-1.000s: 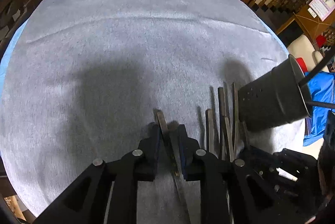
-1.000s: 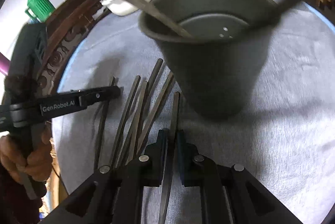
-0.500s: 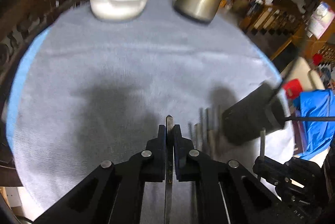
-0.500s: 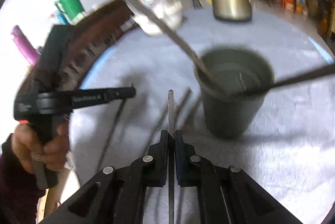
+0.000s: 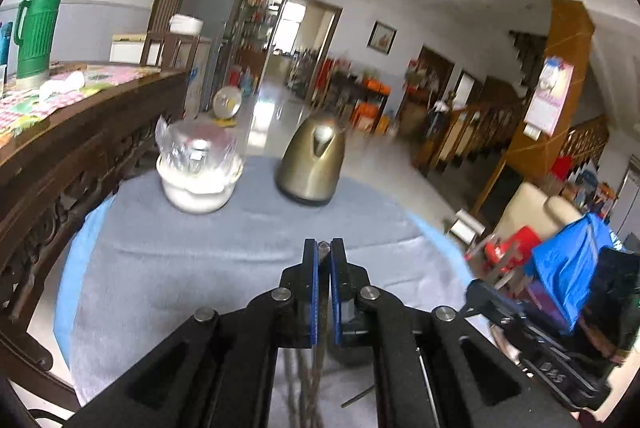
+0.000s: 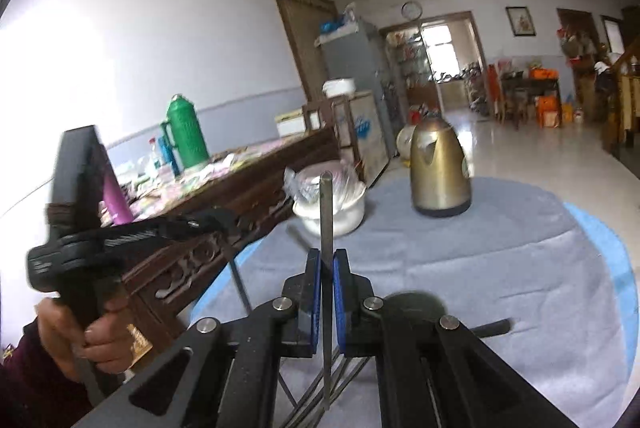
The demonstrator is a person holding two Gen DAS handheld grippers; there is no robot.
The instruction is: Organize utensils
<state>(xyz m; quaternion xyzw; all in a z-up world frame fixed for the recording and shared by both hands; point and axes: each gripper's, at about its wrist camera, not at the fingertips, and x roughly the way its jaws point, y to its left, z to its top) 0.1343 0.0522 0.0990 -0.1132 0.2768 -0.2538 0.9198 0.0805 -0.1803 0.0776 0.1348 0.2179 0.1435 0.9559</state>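
Note:
My left gripper (image 5: 324, 248) is shut on a flat metal utensil handle (image 5: 323, 247), lifted clear of the grey cloth, only its tip showing between the blue pads. My right gripper (image 6: 327, 260) is shut on another metal utensil (image 6: 326, 212), held upright with its handle sticking up past the fingers. Several loose utensils (image 6: 320, 396) lie on the cloth below the right gripper; they also show under the left one (image 5: 304, 380). The dark utensil cup (image 6: 412, 304) is mostly hidden behind the right gripper's fingers. The left gripper shows at the left of the right wrist view (image 6: 132, 232).
A gold kettle (image 5: 312, 168) and a white bowl under plastic wrap (image 5: 198, 172) stand at the far side of the round, grey-clothed table (image 5: 180, 268). A dark carved wooden table (image 5: 60, 148) lies to the left, with a green thermos (image 6: 186, 132) on it.
Both grippers have risen and tilted up with their utensils, so the views now look across the table into the room. The cup has dropped to the bottom of view.

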